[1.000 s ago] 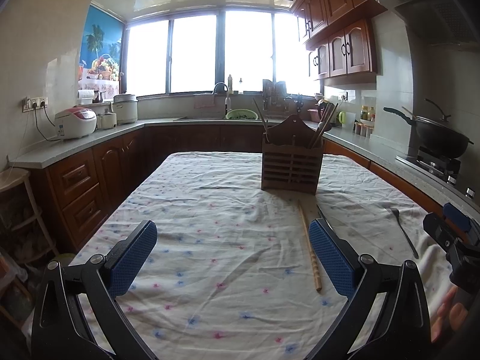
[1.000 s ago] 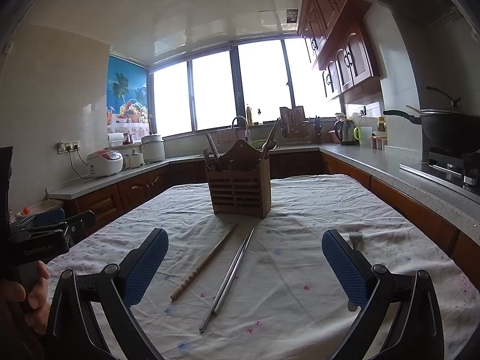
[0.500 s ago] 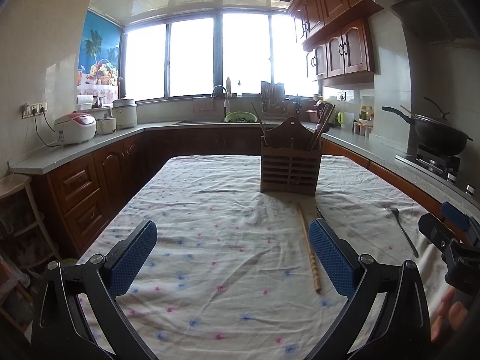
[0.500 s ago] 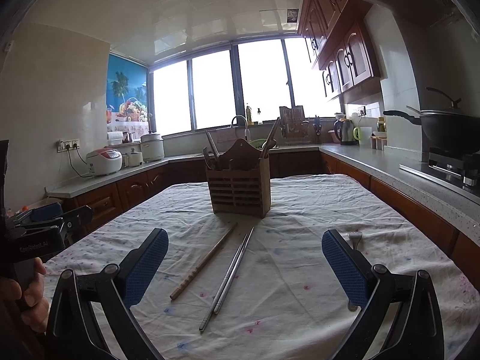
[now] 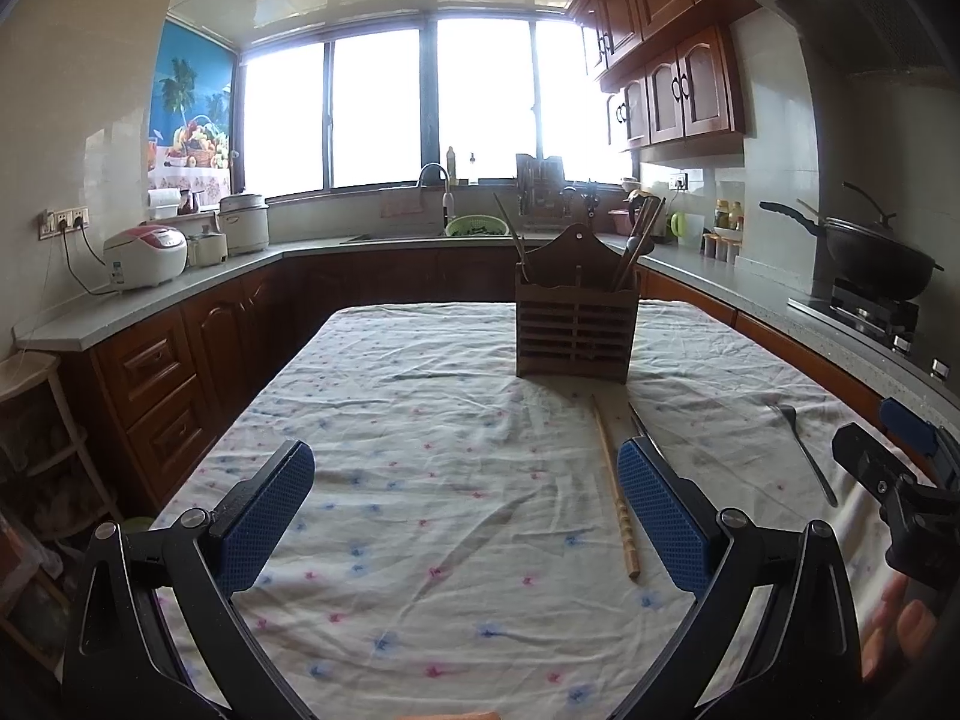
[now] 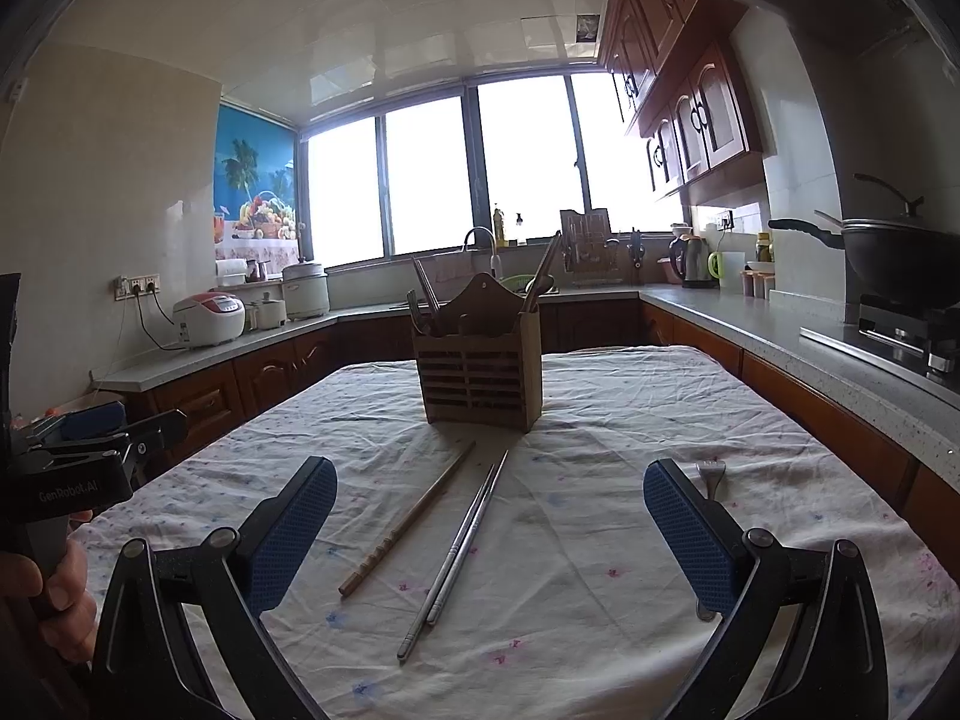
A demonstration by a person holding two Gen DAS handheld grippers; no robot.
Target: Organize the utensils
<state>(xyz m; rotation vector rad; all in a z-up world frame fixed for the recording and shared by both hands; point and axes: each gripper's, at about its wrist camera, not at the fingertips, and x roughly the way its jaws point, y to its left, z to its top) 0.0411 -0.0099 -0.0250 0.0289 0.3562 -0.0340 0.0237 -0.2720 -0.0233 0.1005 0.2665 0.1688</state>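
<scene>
A wooden utensil holder (image 5: 575,327) (image 6: 478,377) stands upright on the cloth-covered table, with several utensils sticking out of it. In front of it lie a wooden chopstick (image 5: 614,489) (image 6: 409,518), a pair of metal chopsticks (image 6: 457,549), partly hidden behind my left gripper's right finger (image 5: 654,516), and a metal fork (image 5: 805,453) (image 6: 711,477) to the right. My left gripper (image 5: 465,519) is open and empty, left of the chopsticks. My right gripper (image 6: 489,537) is open and empty, with the chopsticks between its fingers further on.
The table (image 5: 420,420) wears a white flowered cloth. Counters run round it: rice cookers (image 5: 145,255) on the left, a sink (image 5: 432,228) at the back, a wok (image 5: 876,261) on a stove at right. A stool (image 5: 30,378) stands at far left.
The left wrist view has tipped up slightly, so the table scene sits a little lower in frame. The right gripper is nearly still. Both stay open.
</scene>
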